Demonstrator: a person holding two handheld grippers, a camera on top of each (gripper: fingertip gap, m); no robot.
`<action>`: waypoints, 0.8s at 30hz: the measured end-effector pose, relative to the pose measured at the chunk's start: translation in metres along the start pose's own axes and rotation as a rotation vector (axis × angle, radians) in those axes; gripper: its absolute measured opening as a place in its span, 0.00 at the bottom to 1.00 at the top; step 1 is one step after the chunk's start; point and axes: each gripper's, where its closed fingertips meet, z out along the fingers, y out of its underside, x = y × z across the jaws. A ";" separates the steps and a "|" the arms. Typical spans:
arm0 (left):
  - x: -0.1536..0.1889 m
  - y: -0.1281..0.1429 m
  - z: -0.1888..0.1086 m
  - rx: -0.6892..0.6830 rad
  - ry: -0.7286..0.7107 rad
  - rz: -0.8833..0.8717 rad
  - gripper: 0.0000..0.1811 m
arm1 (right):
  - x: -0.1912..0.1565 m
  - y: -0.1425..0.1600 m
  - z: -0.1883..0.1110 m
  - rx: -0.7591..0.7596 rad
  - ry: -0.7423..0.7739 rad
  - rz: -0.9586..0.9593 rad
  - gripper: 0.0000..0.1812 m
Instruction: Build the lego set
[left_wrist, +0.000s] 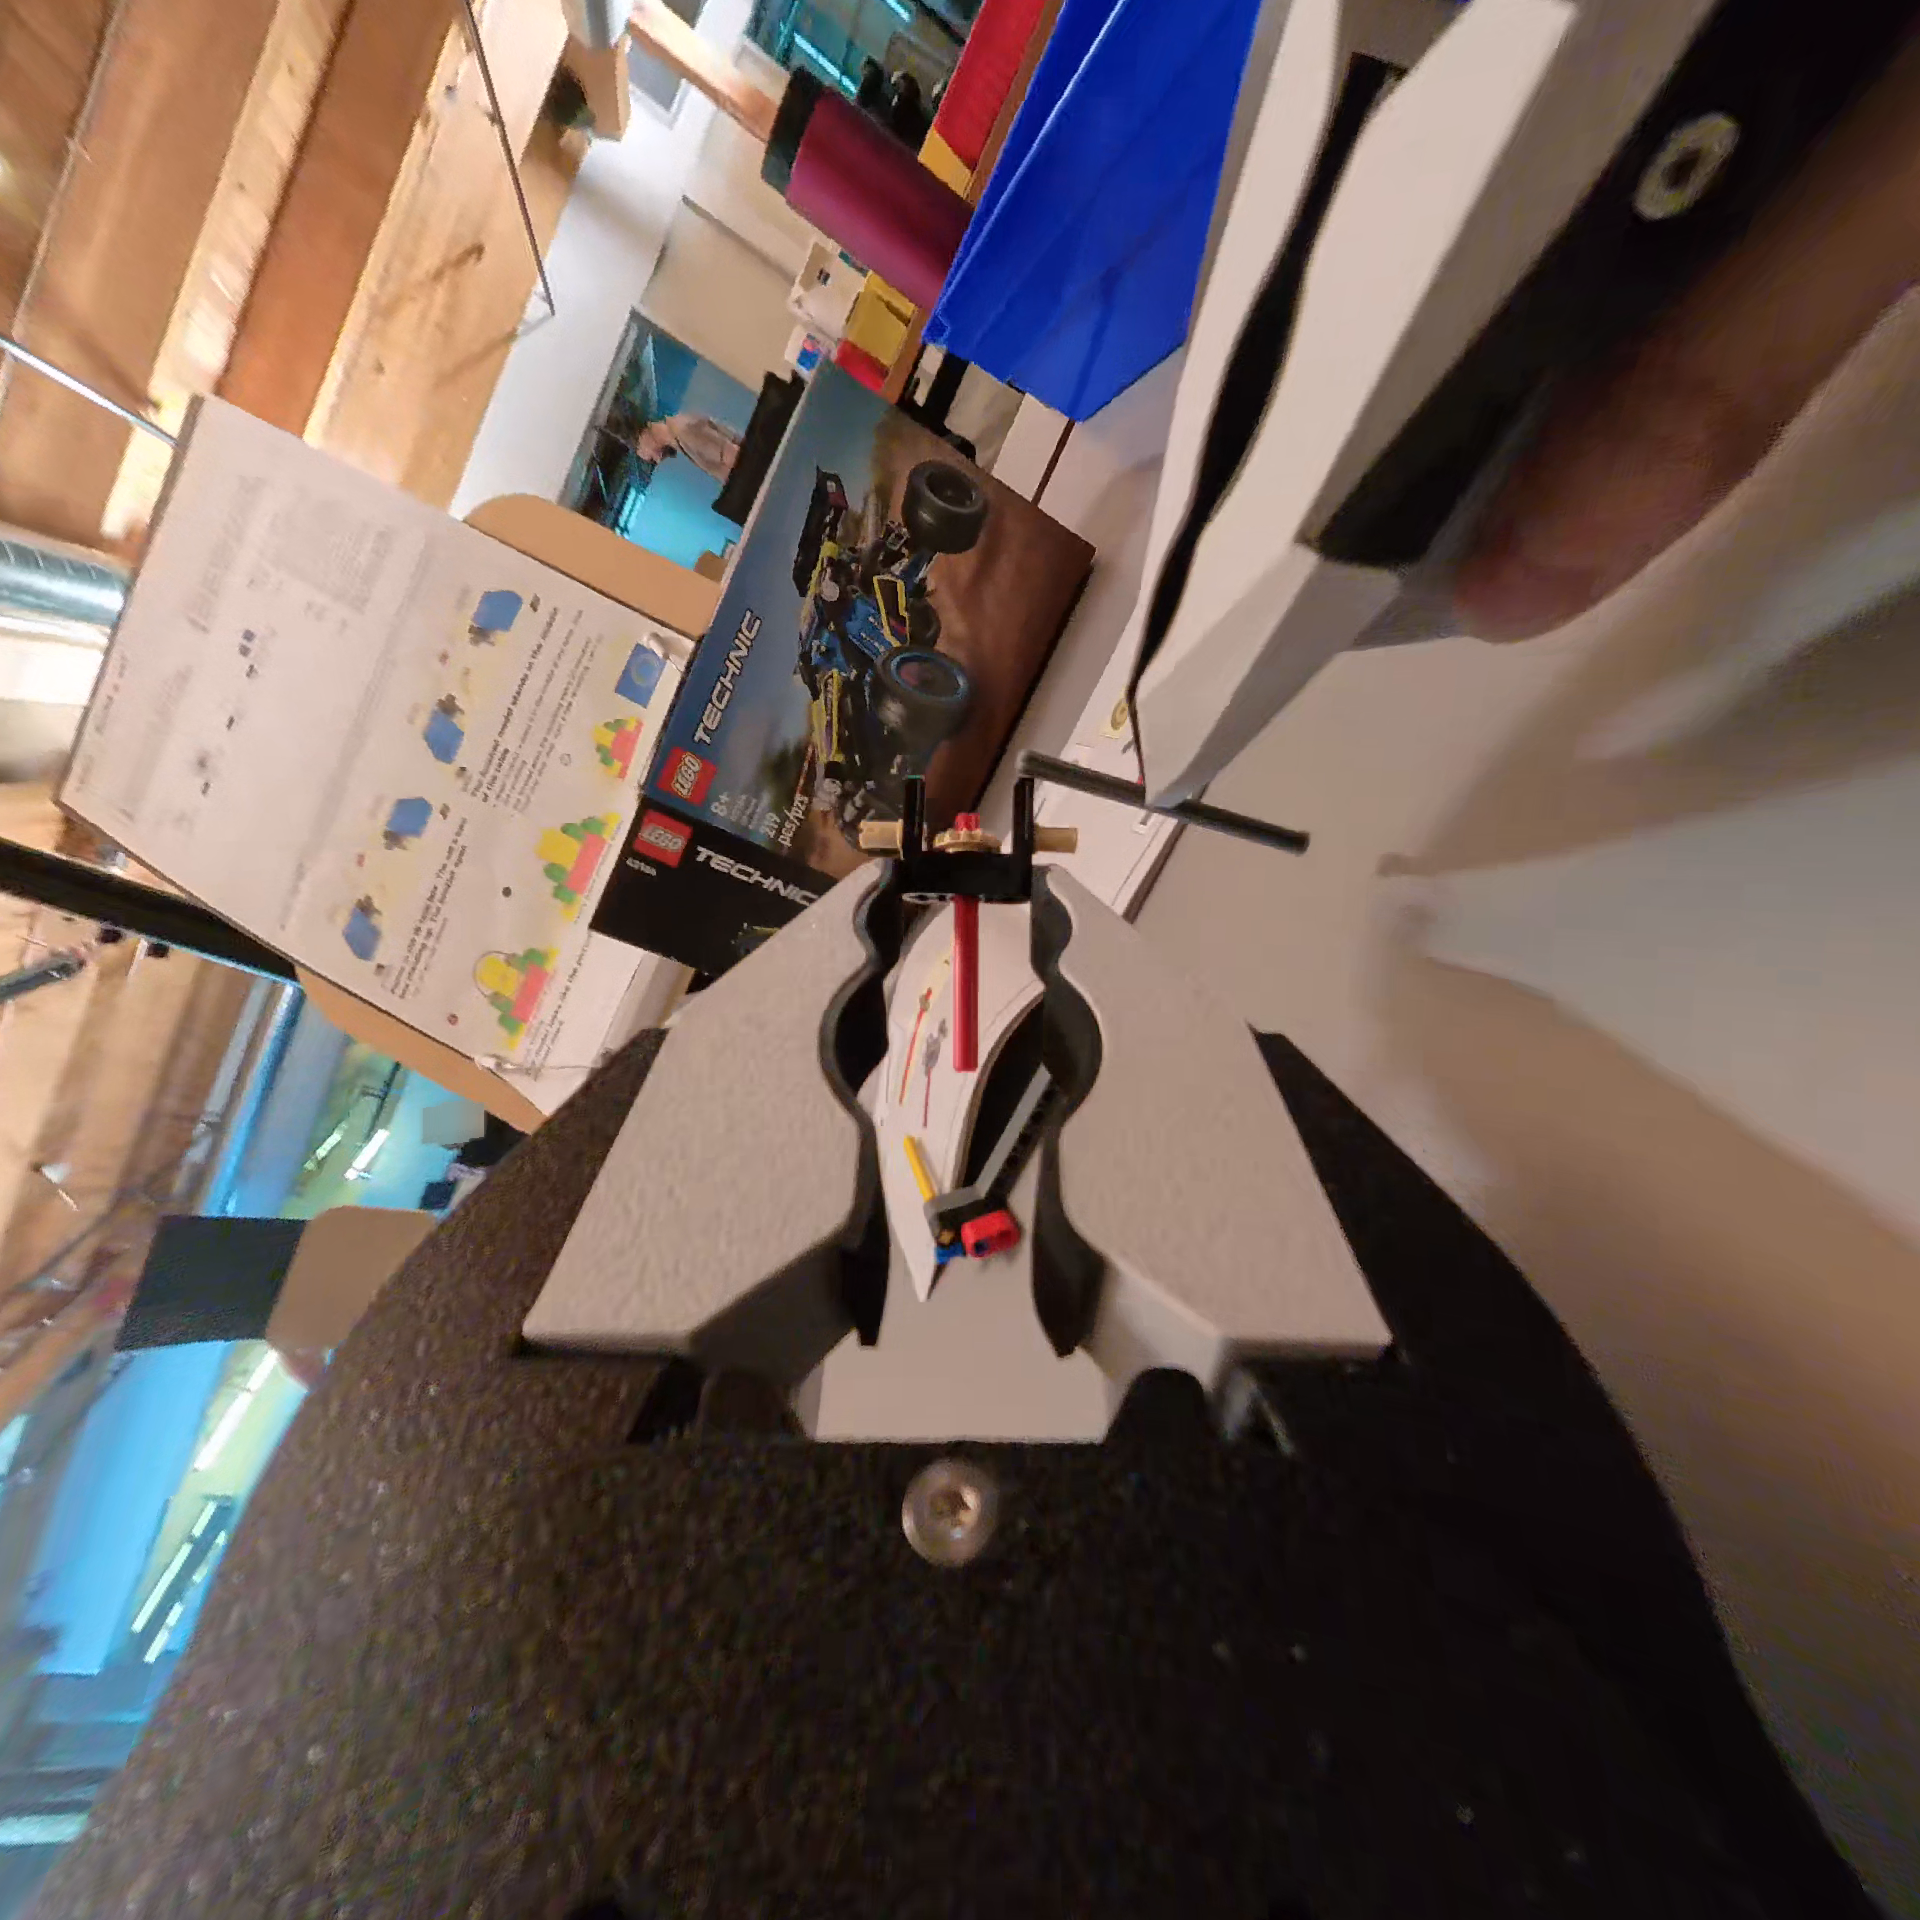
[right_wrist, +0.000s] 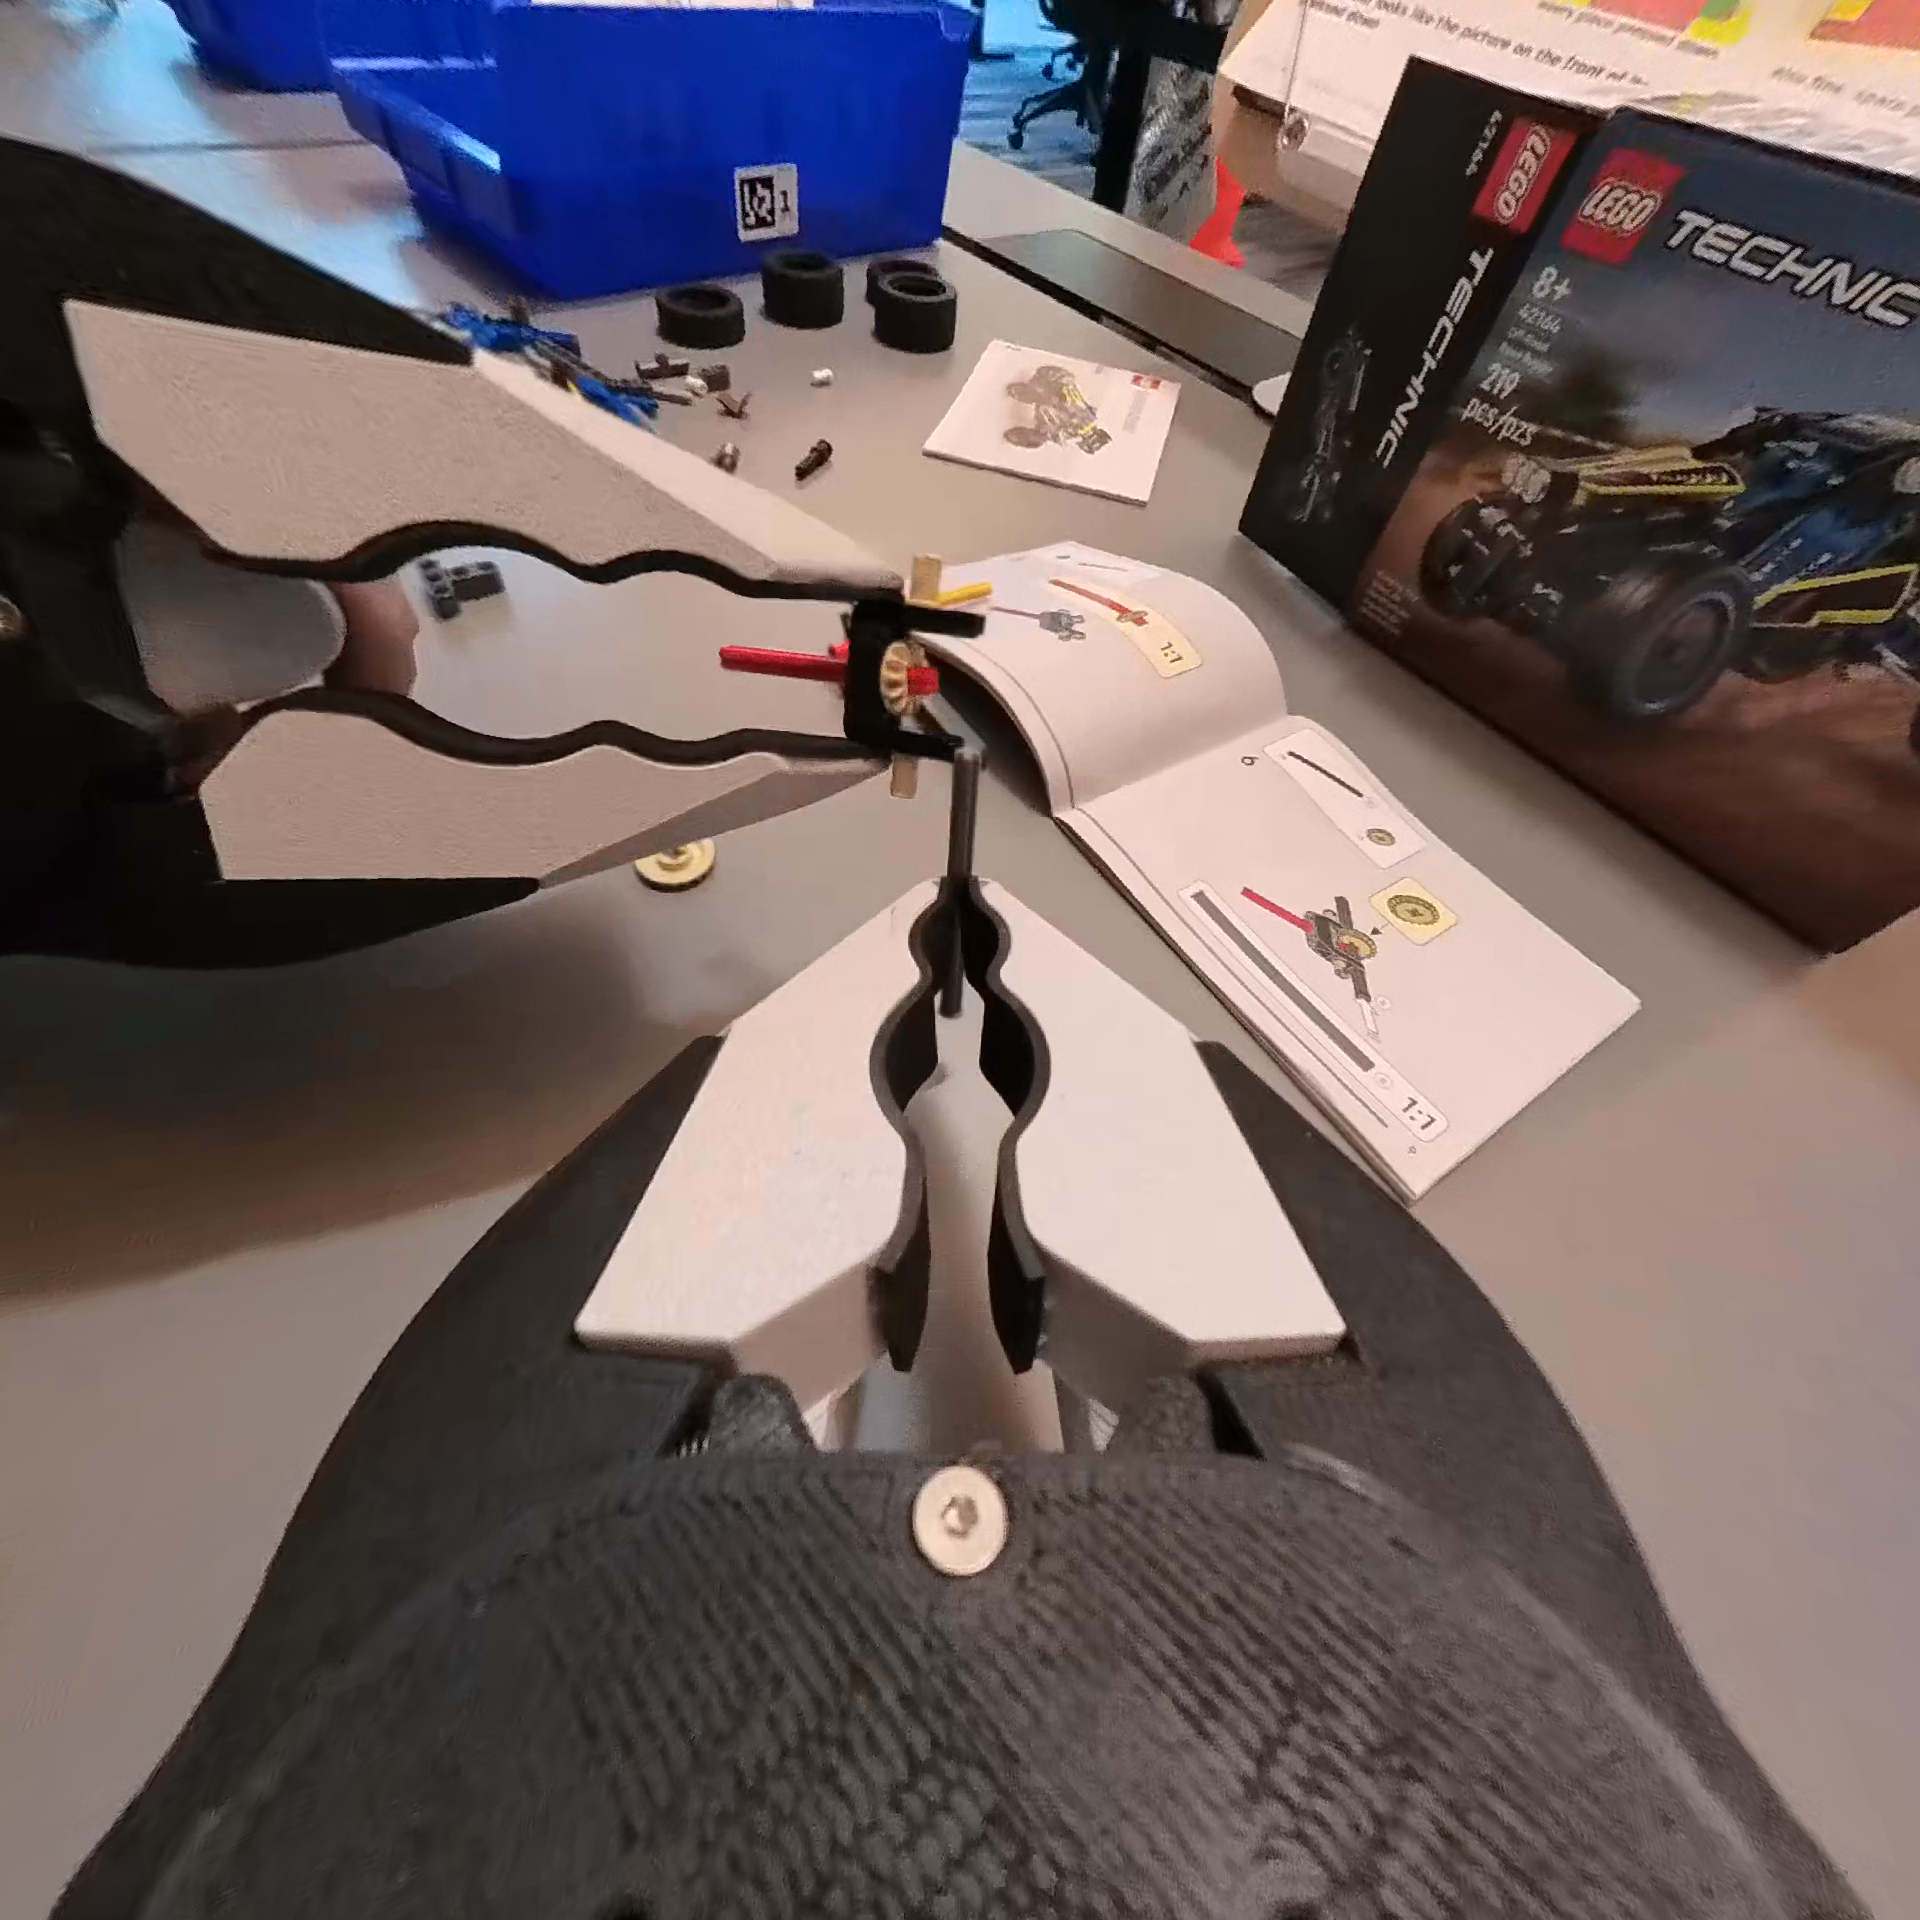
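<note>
The build looks barely begun: the left claw pinches a small black frame subassembly carrying a tan bevel gear and red axle, while the right claw is pressed onto a black axle just beside it. Tires, loose pieces and another tan gear lie unused on the counter by the open instruction booklet.

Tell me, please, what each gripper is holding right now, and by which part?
The left gripper clamps the small black frame with the red rod by its two outer sides. The right gripper pinches the black rod near its lower end.
</note>
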 end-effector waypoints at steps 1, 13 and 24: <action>0.000 -0.001 -0.001 0.010 -0.003 0.018 0.12 | 0.000 0.000 0.000 0.002 -0.002 0.004 0.00; -0.009 0.006 -0.005 -0.009 -0.031 0.143 0.12 | -0.011 0.017 0.007 -0.118 -0.059 -0.025 0.00; -0.007 0.033 -0.009 -0.062 0.067 -0.049 0.12 | 0.003 0.032 0.032 -0.320 -0.253 -0.185 0.14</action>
